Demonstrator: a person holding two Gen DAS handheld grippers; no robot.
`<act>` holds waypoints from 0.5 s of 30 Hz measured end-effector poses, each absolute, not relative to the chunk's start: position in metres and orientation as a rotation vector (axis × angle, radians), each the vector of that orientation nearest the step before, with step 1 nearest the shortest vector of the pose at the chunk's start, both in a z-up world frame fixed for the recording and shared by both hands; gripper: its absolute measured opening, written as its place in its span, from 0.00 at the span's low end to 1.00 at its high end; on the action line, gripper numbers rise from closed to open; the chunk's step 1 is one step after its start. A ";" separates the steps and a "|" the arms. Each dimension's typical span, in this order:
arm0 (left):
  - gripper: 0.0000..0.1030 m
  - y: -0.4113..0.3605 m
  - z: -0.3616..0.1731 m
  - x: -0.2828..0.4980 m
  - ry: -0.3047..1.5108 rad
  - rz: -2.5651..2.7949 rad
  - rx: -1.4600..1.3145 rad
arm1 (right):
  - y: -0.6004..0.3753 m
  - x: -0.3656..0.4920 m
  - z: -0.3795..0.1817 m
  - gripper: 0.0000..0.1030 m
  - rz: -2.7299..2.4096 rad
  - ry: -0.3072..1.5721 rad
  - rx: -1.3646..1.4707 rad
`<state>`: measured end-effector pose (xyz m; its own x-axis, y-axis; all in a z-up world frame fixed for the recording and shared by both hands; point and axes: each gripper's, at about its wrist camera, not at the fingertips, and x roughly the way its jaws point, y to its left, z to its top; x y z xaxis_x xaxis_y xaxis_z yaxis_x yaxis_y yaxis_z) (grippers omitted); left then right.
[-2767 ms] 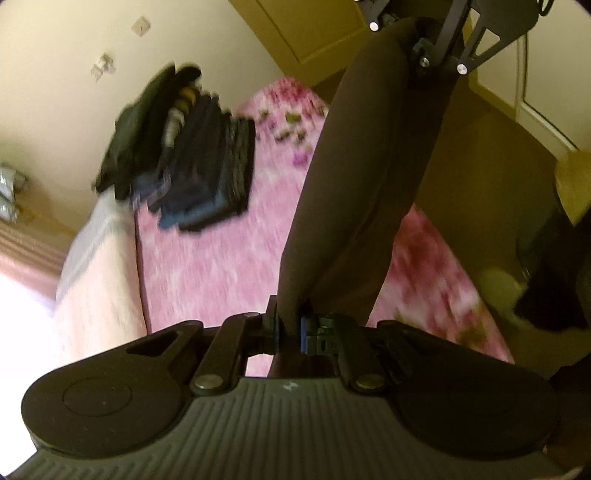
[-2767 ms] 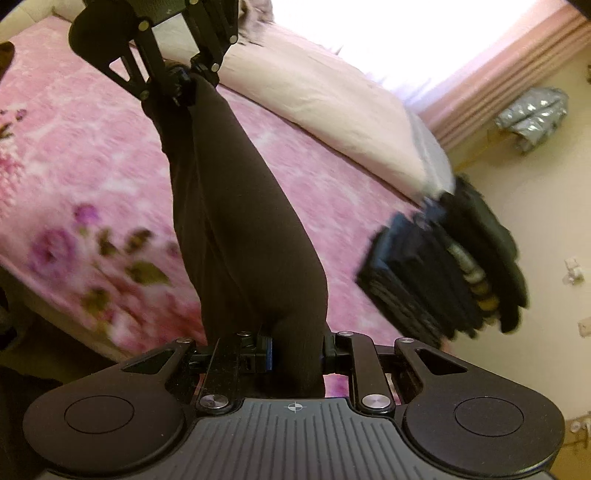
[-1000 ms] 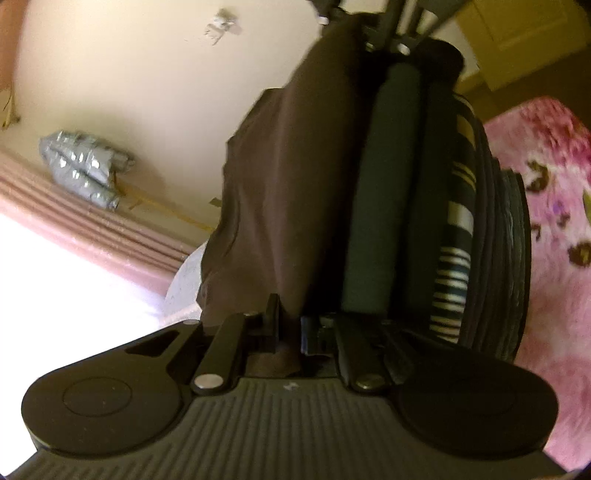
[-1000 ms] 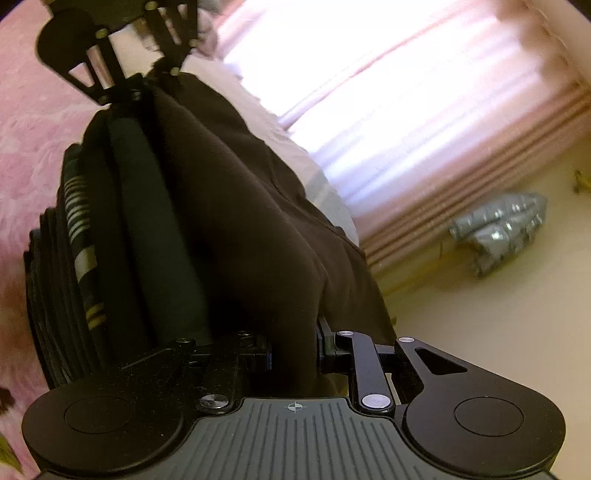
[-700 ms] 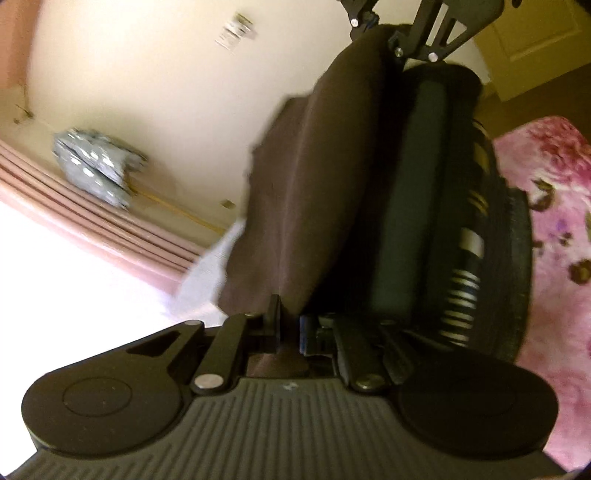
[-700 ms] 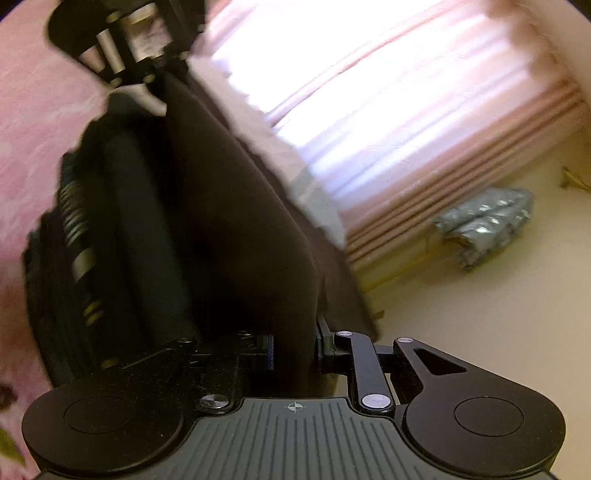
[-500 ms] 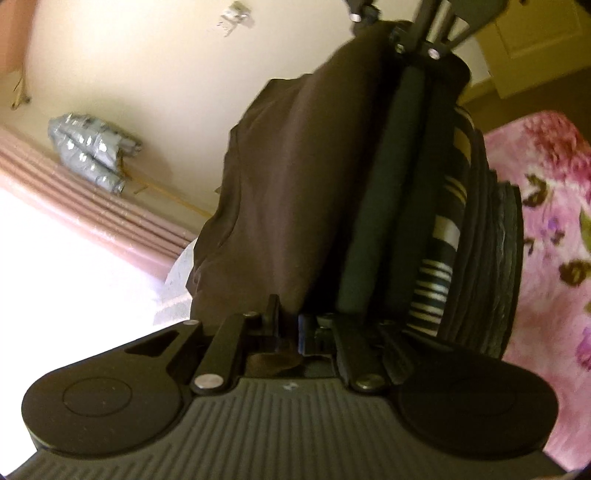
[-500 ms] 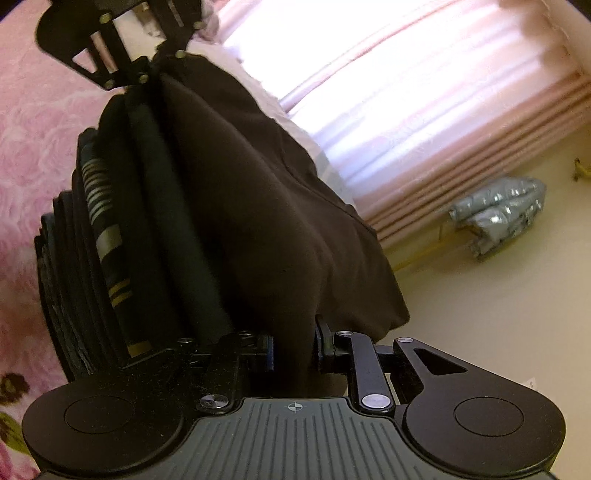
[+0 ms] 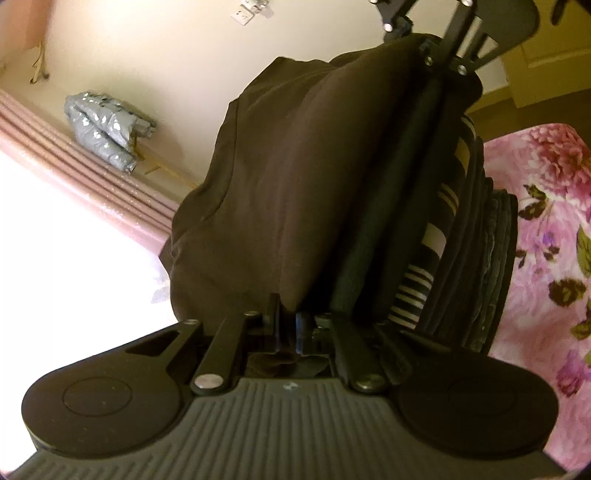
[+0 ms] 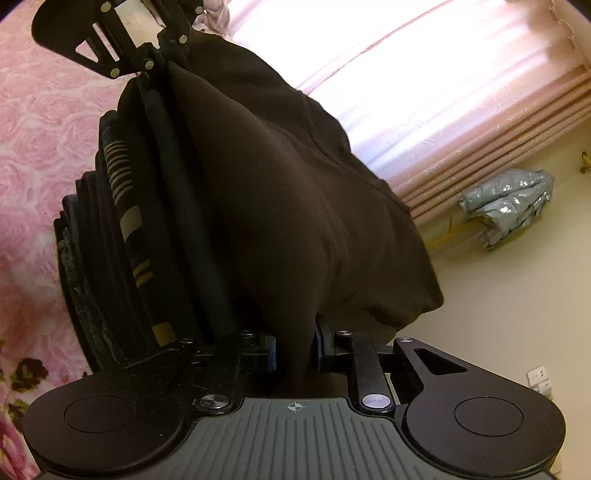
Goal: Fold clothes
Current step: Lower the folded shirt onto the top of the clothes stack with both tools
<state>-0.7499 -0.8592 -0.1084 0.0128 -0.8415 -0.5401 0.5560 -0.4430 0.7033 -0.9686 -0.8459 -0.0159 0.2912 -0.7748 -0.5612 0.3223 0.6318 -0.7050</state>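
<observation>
Nearest to me in the left wrist view, my left gripper [image 9: 287, 326] has its jaws pressed nearly together on one end of the folded dark brown garment [image 9: 280, 192], a thin edge of cloth pinched between the pads. In the right wrist view, my right gripper [image 10: 294, 350] pinches the other end of that same garment [image 10: 295, 206], a thicker fold filling the gap between its pads.

Just past the fingers, the brown garment lies stretched between the two grippers on top of the stack of folded clothes [image 9: 465, 240]. It sags over the stack's side that faces the window. In the stack under it I see a dark green piece, then a dark one with cream stripes [image 10: 129, 206], then several darker folded layers.

The stack sits on the pink floral bedspread [image 9: 554, 206], which shows beside it in both views [image 10: 33, 155].

Farther off, the opposite gripper shows at the far end of the garment in each view. Beyond are the pink curtain [image 10: 461, 110] over a bright window, a silver padded jacket [image 10: 509, 203] hanging against the cream wall, and a wall socket [image 9: 242, 14].
</observation>
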 end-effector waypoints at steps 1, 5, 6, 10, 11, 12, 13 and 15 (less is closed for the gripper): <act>0.04 -0.859 -0.108 -0.750 -0.343 -1.657 1.199 | -0.845 -0.967 -0.019 0.18 -0.779 1.034 -0.514; 0.05 -0.864 -0.095 -0.747 -0.308 -1.670 1.179 | -0.857 -0.962 -0.014 0.18 -0.792 1.027 -0.516; 0.06 -0.866 -0.088 -0.745 -0.277 -1.684 1.164 | -0.854 -0.965 -0.018 0.18 -0.793 1.029 -0.519; 0.08 -0.862 -0.055 -0.731 -0.145 -1.749 1.061 | -0.857 -0.966 -0.025 0.18 -0.802 1.029 -0.524; 0.08 -0.860 -0.046 -0.727 -0.120 -1.762 1.023 | -0.857 -0.966 -0.027 0.18 -0.808 1.027 -0.524; 0.09 -0.860 -0.039 -0.723 -0.097 -1.771 0.990 | -0.857 -0.966 -0.028 0.18 -0.814 1.025 -0.524; 0.10 -0.862 -0.033 -0.719 -0.079 -1.776 0.966 | -0.857 -0.966 -0.028 0.18 -0.818 1.024 -0.524; 0.13 -0.866 -0.024 -0.713 -0.043 -1.785 0.926 | -0.857 -0.965 -0.030 0.18 -0.822 1.021 -0.528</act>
